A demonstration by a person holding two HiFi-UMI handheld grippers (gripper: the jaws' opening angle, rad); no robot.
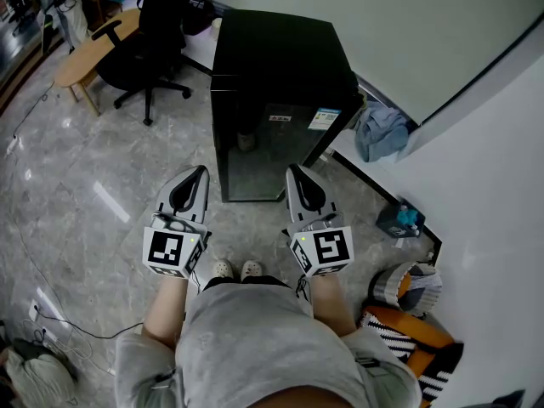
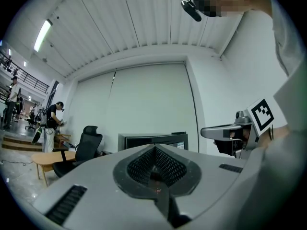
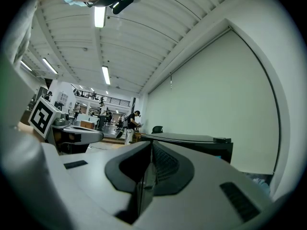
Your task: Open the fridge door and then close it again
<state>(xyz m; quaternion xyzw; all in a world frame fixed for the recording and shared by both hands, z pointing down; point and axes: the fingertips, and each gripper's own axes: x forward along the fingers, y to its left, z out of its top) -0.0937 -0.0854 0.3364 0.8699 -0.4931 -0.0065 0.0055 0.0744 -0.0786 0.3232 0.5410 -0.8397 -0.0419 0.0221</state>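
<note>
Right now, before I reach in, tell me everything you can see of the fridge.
The fridge is a compact black box with a flat top, upright on the grey floor near the pale wall. Its glossy dark door faces the person and looks shut. A blue-and-white sticker sits at the door's upper right, a smaller label beside it. Nothing rests on top; the left gripper and right gripper, both shut, hang short of it.

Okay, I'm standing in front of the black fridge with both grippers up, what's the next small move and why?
The fridge door looks closed, and the left gripper and right gripper both hover short of it, jaws shut and empty. So the next move is probably to reach one gripper forward to the door's edge, opening its jaws on the way. Which edge swings open I cannot tell.
</note>
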